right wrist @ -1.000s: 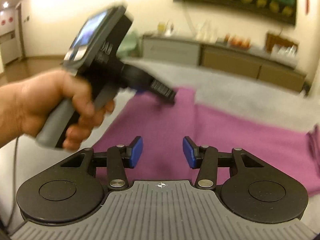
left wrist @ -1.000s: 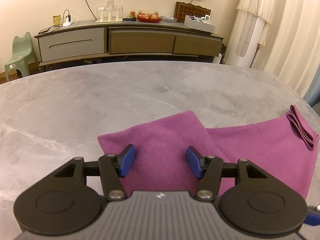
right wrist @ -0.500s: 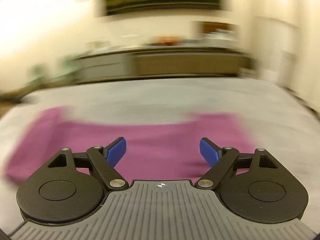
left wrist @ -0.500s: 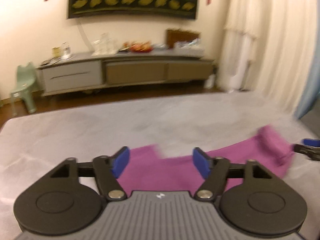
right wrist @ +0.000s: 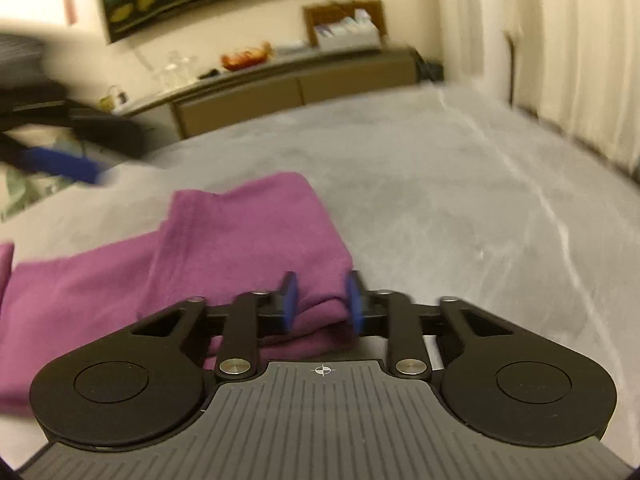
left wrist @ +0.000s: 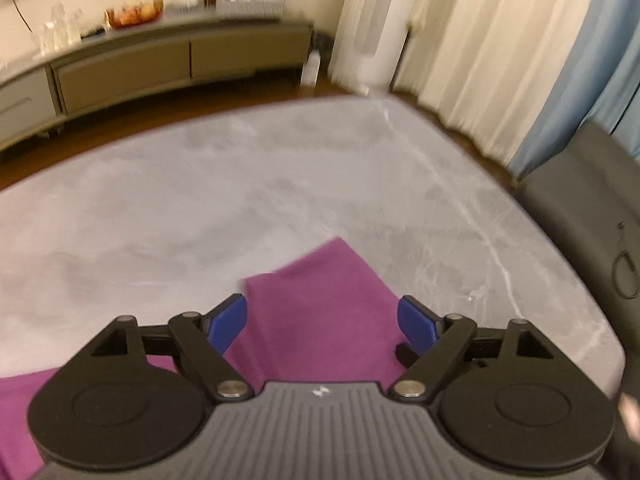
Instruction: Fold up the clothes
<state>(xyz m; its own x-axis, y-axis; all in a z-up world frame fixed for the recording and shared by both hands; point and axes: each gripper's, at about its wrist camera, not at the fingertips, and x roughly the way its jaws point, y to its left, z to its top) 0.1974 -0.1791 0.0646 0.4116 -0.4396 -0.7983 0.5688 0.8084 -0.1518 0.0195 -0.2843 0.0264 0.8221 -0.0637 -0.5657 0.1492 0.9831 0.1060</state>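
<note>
- Two claws work one purple garment (right wrist: 224,256) spread on the grey marble desk (right wrist: 460,184).
- Nearest, the right claw (right wrist: 322,300) has its blue pads narrowed around a bunched corner of the cloth, apparently pinching it to carry a fold across.
- The left claw (left wrist: 322,320) hovers spread wide over the folded layer, holding nothing, likely ready to pin or smooth.
- Beyond the desk, a low sideboard (left wrist: 168,60) lines the wall beside pale curtains (left wrist: 500,40).

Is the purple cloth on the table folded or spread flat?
Partly folded. In the right wrist view, one flap of the purple cloth lies doubled over the rest, and the right gripper is closing on its layered edge.
</note>
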